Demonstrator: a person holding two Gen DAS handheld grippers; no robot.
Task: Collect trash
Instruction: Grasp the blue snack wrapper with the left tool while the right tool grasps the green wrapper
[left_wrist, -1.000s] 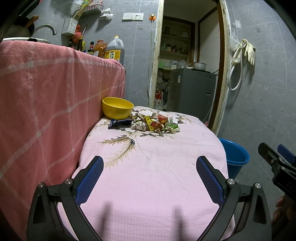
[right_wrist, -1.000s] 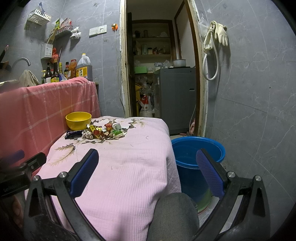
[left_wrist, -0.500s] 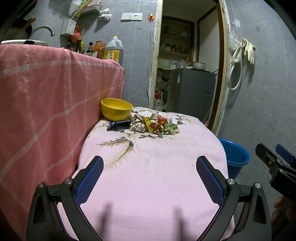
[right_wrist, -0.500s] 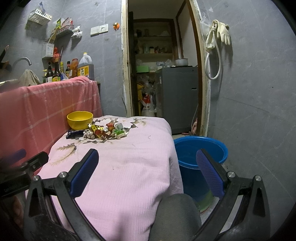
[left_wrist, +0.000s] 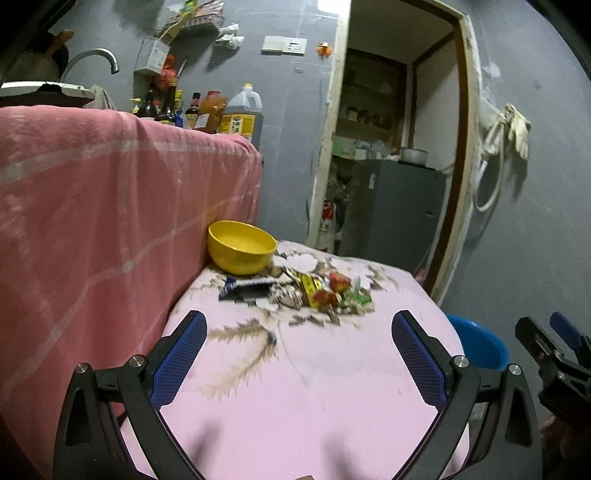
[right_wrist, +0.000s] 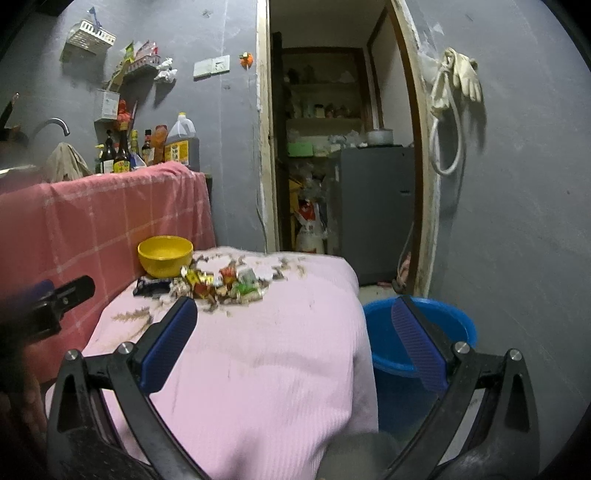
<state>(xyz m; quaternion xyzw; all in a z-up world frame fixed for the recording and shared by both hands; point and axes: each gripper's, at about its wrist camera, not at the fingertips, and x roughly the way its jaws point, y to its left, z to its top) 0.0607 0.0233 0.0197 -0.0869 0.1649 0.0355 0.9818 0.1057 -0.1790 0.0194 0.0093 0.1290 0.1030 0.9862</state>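
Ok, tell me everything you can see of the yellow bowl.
The yellow bowl is round, plain and smooth, plastic by the look of it. It stands upright on the far left part of the pink cloth, beside the hanging red cloth; whether they touch is unclear. Its inside looks empty. The trash pile lies just in front and to its right, with a dark wrapper near its base. Neither gripper is near it.

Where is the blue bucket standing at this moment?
The blue bucket stands on the floor to the right of the pink-covered table, below the doorway; in the right wrist view it lies partly behind that gripper's right finger.
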